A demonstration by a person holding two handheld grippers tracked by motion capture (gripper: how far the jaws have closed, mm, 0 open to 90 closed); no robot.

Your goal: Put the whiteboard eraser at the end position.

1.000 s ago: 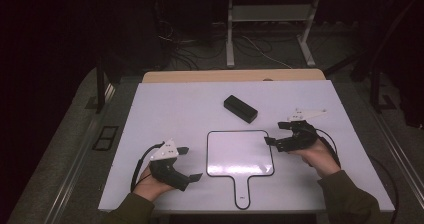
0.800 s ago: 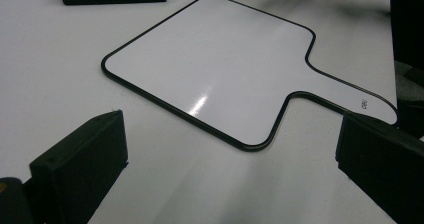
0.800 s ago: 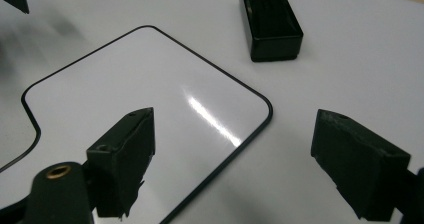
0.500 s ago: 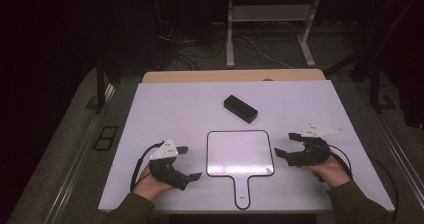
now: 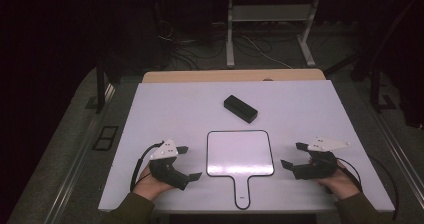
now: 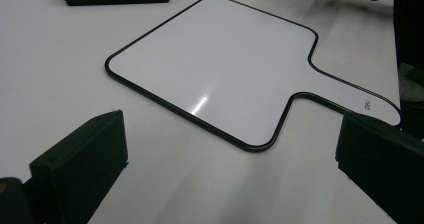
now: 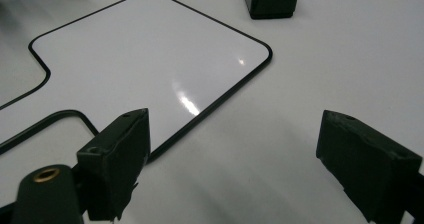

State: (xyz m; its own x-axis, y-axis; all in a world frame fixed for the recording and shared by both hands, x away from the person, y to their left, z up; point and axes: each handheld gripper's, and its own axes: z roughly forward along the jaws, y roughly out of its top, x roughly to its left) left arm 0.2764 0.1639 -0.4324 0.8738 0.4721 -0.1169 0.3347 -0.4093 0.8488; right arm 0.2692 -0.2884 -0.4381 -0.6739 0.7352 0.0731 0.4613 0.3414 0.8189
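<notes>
White table [image 5: 165,109] in a dark room. Handled whiteboard [image 5: 240,153] lies flat near the front edge, between the 2 grippers, touching neither. Left gripper [image 5: 190,162]: jaws apart, empty, just left of the board. Right gripper [image 5: 293,155]: jaws have just been opening, nothing between them, just right of the board. Black box [image 5: 240,108] lies behind the board.

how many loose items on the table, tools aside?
2: flat white paddle-shaped board with black rim at front centre, between the tools; black rectangular block behind it, mid-table. Nothing looks hidden.
</notes>
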